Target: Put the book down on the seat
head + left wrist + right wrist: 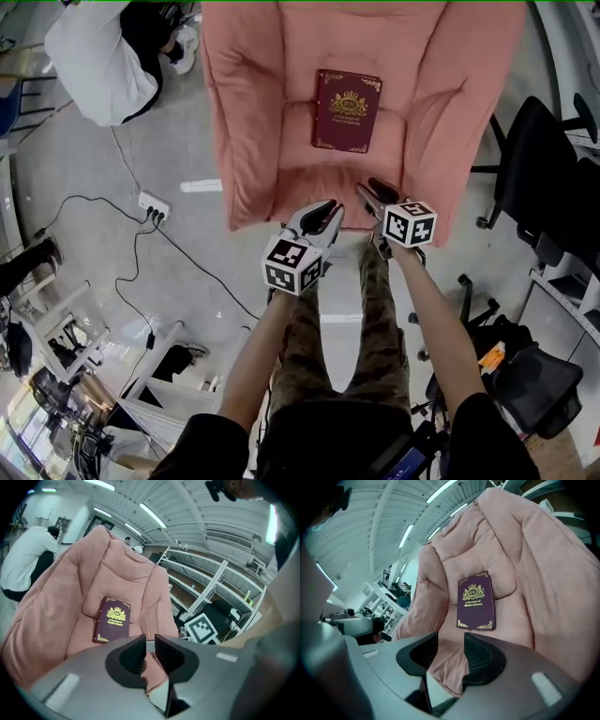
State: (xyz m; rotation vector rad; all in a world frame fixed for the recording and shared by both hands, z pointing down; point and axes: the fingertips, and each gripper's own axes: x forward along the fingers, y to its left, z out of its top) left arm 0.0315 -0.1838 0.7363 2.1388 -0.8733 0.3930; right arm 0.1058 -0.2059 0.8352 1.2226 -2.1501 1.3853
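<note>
The task looks finished, or all but. The book (347,111) lies flat, cover up, on the cushion of the pink armchair (262,112), in the middle of the seat with its top edge up against the backrest. Nothing touches it. Both tools hang at the front edge of the seat, well apart from the book, which sits toward 12 o'clock from them in the head view.

The left hand-held gripper (323,211) has its jaws drawn close with only a narrow slit between the pads, and nothing is in that slit. Its own view shows just pink cushion beyond the jaws. The right hand-held gripper (373,190) has its jaws plainly spread, and it too is empty. From its own view the book (476,601) lies toward 12 o'clock, past the jaw tips.

By my reading, nothing is left except to draw the hands away.

The maroon cover carries gold print: a crest with the letters "RW", and below it "A Treasury of World's Classics", with gold flourishes at the corners. The cubes on the tools bear only black-and-white square markers, no words.
</note>
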